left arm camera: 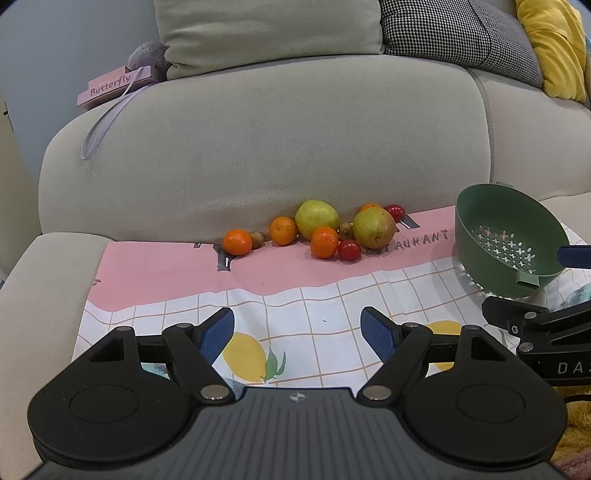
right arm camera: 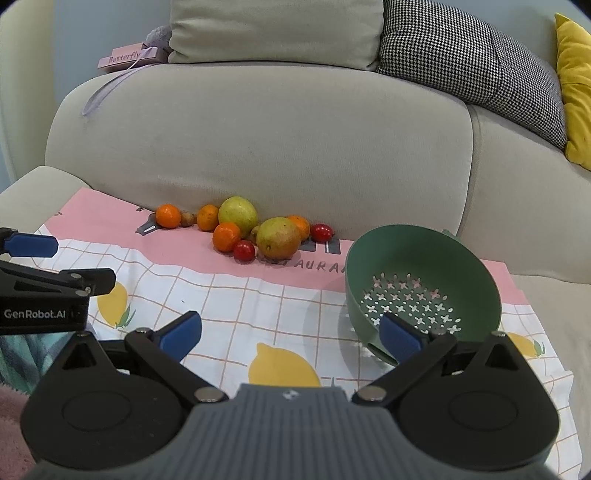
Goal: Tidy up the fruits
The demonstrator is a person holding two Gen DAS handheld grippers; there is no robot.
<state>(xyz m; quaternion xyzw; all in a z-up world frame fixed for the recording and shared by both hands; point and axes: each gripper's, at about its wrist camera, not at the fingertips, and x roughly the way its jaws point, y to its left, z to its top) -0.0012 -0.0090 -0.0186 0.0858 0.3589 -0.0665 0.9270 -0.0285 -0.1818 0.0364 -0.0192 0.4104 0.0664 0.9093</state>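
Note:
A cluster of fruit lies against the sofa back on a patterned cloth (left arm camera: 295,306): several oranges (left arm camera: 324,242), two yellow-green pears (left arm camera: 373,228), two red tomatoes (left arm camera: 349,250) and small brown kiwis (left arm camera: 257,238). The same cluster shows in the right wrist view, with a pear (right arm camera: 278,238) in front. A green colander (right arm camera: 421,284) stands tilted to the right of the fruit; it also shows in the left wrist view (left arm camera: 508,236). My left gripper (left arm camera: 297,330) is open and empty over the cloth, short of the fruit. My right gripper (right arm camera: 291,330) is open and empty, its right finger just in front of the colander.
The cloth covers a beige sofa seat (left arm camera: 44,280). Cushions line the back: beige (right arm camera: 273,26), houndstooth (right arm camera: 469,55), yellow (right arm camera: 576,85). A pink "Butterfly" box (left arm camera: 114,86) with a ribbon sits on the armrest.

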